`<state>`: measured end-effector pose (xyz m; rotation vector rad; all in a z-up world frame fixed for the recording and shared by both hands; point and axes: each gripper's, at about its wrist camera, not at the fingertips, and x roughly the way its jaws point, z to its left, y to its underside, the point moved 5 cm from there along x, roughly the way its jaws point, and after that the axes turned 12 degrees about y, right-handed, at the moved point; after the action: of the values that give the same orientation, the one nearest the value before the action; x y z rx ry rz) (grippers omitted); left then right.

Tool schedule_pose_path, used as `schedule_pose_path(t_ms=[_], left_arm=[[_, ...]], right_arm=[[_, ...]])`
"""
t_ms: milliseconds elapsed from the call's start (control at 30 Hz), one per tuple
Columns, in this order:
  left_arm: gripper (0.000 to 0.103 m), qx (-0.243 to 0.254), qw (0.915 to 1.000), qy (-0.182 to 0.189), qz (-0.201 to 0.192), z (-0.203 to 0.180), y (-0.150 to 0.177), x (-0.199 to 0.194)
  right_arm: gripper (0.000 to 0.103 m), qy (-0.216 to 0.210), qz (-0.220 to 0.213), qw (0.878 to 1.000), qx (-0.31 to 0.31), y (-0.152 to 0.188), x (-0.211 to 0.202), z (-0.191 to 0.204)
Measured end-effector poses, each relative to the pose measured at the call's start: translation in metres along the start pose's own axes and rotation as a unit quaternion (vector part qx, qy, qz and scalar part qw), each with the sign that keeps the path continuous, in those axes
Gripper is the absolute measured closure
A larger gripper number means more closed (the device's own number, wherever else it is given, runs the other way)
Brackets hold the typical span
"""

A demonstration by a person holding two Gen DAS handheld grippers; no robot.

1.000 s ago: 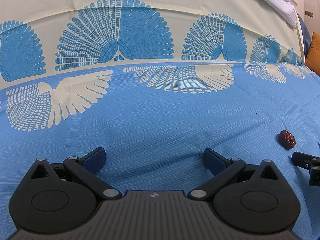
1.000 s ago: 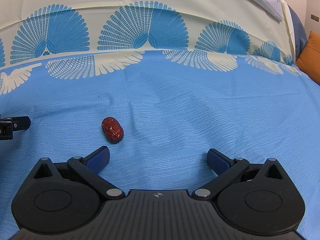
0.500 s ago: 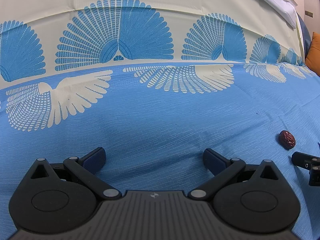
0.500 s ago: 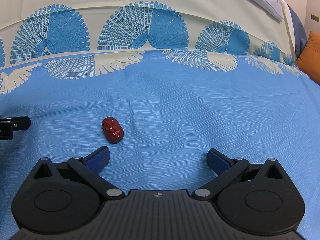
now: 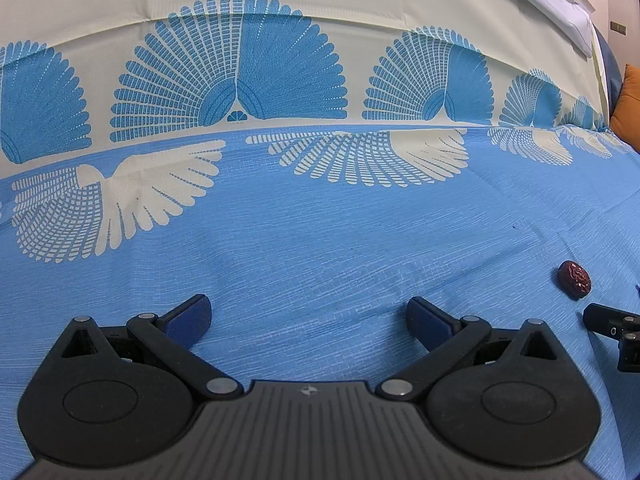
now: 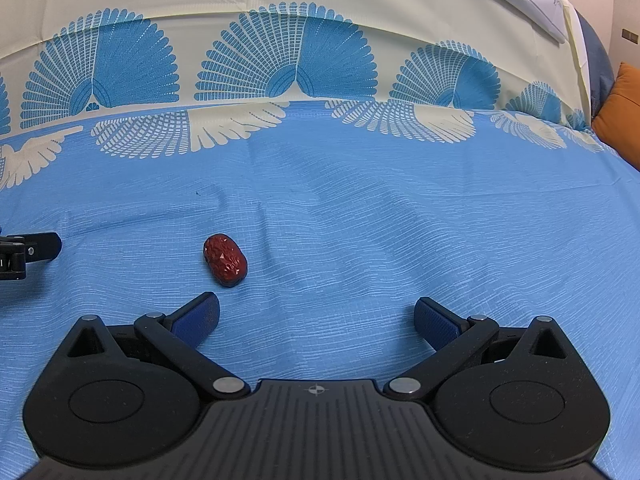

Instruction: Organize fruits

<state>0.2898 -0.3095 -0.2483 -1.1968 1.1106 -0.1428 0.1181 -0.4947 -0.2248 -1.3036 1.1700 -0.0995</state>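
1. The right hand-held gripper (image 6: 316,312) is hovering wide open and empty over the blue bedspread (image 6: 400,220), unmoved this past second.
2. The left hand-held gripper (image 5: 308,314) is likewise gaping, idle.
3. The red date (image 6: 225,261) is lying just beyond the right gripper's left fingertip, so picking is yet to begin.

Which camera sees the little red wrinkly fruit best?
The right wrist view: the red date lies close, whole and sharp, just ahead of the right gripper. The left wrist view shows it small near the right edge.
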Motion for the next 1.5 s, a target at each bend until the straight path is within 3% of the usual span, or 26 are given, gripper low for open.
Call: schedule_pose_path(t_ms=[733,800,867,900,1000,1133,1200,1300,1367,1433,1467,1500], left_arm=[[0.000,-0.014,0.9999,-0.002,0.006,0.001,-0.002,0.001],[0.000,-0.012,0.9987,-0.002,0.049,0.001,-0.010,0.001],[0.000,-0.031,0.9901,-0.003,0.137,0.001,-0.022,-0.002],[0.000,-0.026,0.9874,-0.004,0.156,-0.002,-0.027,-0.013],[0.000,0.015,0.9957,0.005,0.092,-0.019,-0.031,-0.059],[0.000,0.056,0.9876,0.047,0.139,-0.050,-0.007,-0.061],[0.000,0.064,0.9871,0.049,0.139,-0.059,0.000,-0.054],[0.006,0.054,0.9852,0.085,0.139,-0.071,0.001,-0.046],[0.011,0.065,0.9805,0.105,0.152,-0.081,0.005,-0.040],[0.023,0.080,0.9769,0.117,0.160,-0.089,0.011,-0.036],[0.023,0.094,0.9760,0.119,0.157,-0.094,0.012,-0.036],[0.031,0.106,0.9754,0.123,0.149,-0.098,0.013,-0.036]], right_arm=[[0.000,0.003,0.003,1.000,0.001,-0.001,0.000,0.001],[0.000,0.013,0.009,1.000,0.001,-0.003,0.002,0.005],[0.001,-0.005,0.031,0.999,-0.009,-0.009,0.002,0.000],[0.001,-0.016,0.034,0.999,-0.010,-0.011,0.000,-0.002],[0.001,-0.056,-0.003,0.997,-0.052,-0.022,-0.007,0.008],[0.004,-0.074,-0.019,0.992,-0.105,-0.026,-0.003,0.035],[0.012,-0.079,-0.020,0.990,-0.113,-0.026,0.002,0.042],[0.029,-0.100,-0.011,0.991,-0.082,-0.028,0.006,0.037],[0.029,-0.105,-0.013,0.991,-0.081,-0.026,0.006,0.036],[0.029,-0.106,-0.016,0.991,-0.085,-0.025,0.008,0.036],[0.029,-0.105,-0.016,0.991,-0.084,-0.025,0.009,0.037],[0.029,-0.104,-0.016,0.991,-0.084,-0.025,0.009,0.038]])
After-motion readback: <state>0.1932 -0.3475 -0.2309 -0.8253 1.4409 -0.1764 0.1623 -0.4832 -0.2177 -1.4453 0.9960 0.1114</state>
